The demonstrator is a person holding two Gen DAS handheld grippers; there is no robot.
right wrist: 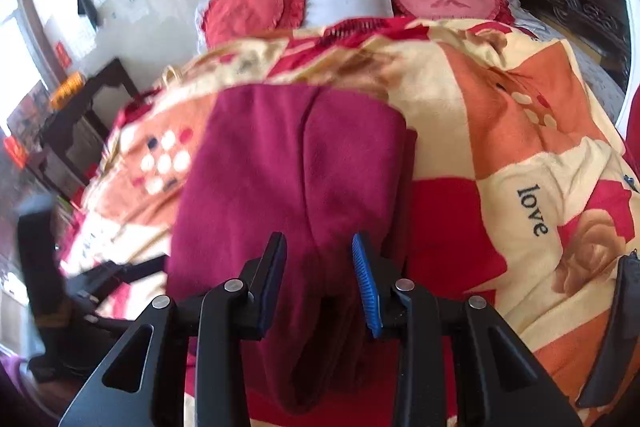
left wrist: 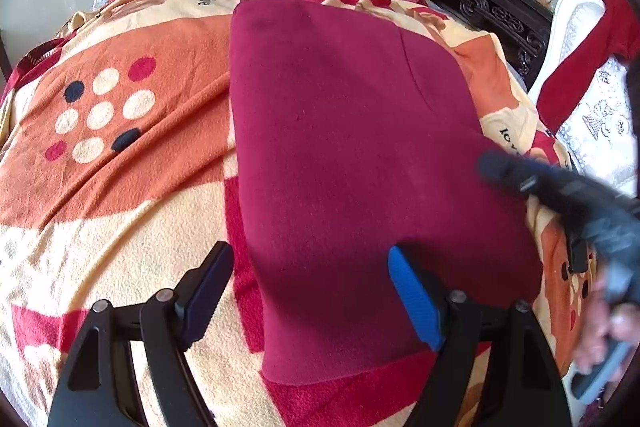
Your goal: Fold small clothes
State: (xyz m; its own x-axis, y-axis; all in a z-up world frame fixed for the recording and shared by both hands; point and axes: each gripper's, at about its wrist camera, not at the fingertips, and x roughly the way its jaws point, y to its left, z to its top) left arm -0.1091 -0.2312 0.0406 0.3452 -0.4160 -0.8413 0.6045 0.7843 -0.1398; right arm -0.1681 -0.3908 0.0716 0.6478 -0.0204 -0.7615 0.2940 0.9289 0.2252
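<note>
Your maroon garment [left wrist: 352, 131] lies folded lengthwise on the blanket [left wrist: 120, 155]; a crosswise fold looks left. Left tool [left wrist: 310, 291] spread; right tool [right wrist: 320, 277] spread, straddling its raised edge

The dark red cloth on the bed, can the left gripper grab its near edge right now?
Probably yes. The left gripper is open right above the cloth's near edge on the blanket, with nothing lying between them.

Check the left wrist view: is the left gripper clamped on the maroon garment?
No. The left gripper stands wide open above the near edge of the maroon garment, with no cloth pinched between its fingers.
</note>
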